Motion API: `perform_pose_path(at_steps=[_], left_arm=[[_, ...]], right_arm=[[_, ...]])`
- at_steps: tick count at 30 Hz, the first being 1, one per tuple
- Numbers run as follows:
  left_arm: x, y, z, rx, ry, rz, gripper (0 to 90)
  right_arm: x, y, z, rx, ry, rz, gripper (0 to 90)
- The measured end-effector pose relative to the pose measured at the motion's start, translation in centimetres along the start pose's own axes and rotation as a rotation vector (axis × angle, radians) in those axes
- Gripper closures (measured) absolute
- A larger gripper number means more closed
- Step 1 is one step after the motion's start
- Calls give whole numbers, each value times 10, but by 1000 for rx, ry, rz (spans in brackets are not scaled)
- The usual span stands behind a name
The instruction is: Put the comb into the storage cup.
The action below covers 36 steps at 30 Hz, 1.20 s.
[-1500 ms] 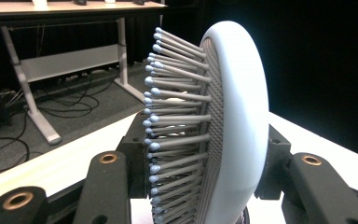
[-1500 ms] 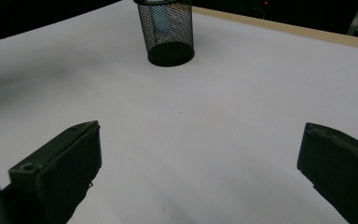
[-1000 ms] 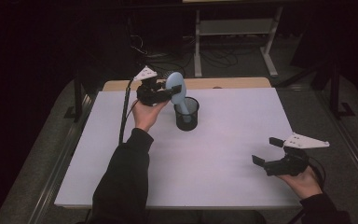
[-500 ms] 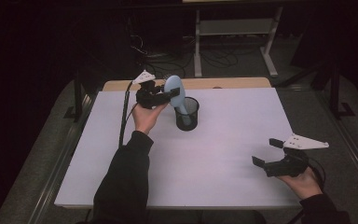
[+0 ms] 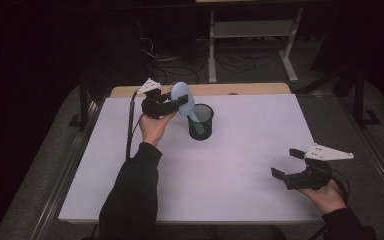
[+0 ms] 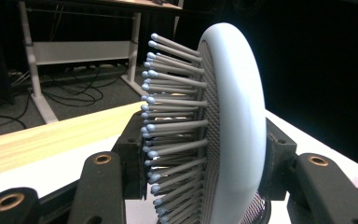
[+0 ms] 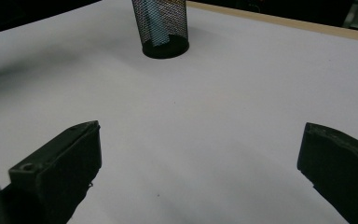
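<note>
- While the left gripper (image 5: pixel 180 101) sits in the upper left-centre of the high view, its jaws bracket the head of a pale blue hairbrush (image 5: pixel 182 93), and they have just been opening a little with that head still between them.
- Seen in the left gripper view, the hairbrush (image 6: pixel 233 116) stands on edge in the middle of the frame, bristles (image 6: pixel 168 116) pointing to the picture's left, a black jaw close against each side; whether the pads still press on it I cannot tell.
- Its handle runs down into a black mesh cup (image 5: pixel 200 121) just right of the left gripper in the high view, so the brush leans out of the cup toward the upper left.
- From the right gripper view the mesh cup (image 7: pixel 160 25) stands at the top centre, a strip of pale blue showing through the mesh.
- Down at the lower right of the high view the right gripper (image 5: pixel 288 163) rests near the table's (image 5: pixel 240 165) front edge, jaws wide apart with nothing between them, well away from the cup.
- A strip of bare wood (image 5: pixel 240 89) shows along the white table's far edge.
</note>
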<state>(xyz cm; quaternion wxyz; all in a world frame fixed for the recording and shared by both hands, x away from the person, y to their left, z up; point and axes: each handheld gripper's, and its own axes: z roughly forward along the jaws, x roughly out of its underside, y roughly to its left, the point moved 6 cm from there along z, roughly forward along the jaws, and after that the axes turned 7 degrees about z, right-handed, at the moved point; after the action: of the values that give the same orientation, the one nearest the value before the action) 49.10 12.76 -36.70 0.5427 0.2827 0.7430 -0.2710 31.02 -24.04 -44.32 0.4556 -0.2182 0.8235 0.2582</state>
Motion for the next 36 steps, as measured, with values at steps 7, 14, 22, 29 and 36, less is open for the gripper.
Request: perform_pose_path(at_steps=[7, 14, 22, 29, 36], left_arm=[[2, 2, -4, -6, -6, 5, 465], [4, 4, -8, -18, -23, 22, 449], [3, 6, -16, 0, -30, 18, 423], [5, 10, -25, -8, -43, 20, 364], [4, 10, -39, 8, -77, 51, 205]], right_arm=[[0, 0, 0, 1, 1, 0, 0], [1, 0, 0, 1, 5, 0, 0], [1, 0, 0, 3, 5, 0, 0], [2, 0, 1, 4, 11, -4, 0], [2, 0, 2, 5, 14, -4, 0]])
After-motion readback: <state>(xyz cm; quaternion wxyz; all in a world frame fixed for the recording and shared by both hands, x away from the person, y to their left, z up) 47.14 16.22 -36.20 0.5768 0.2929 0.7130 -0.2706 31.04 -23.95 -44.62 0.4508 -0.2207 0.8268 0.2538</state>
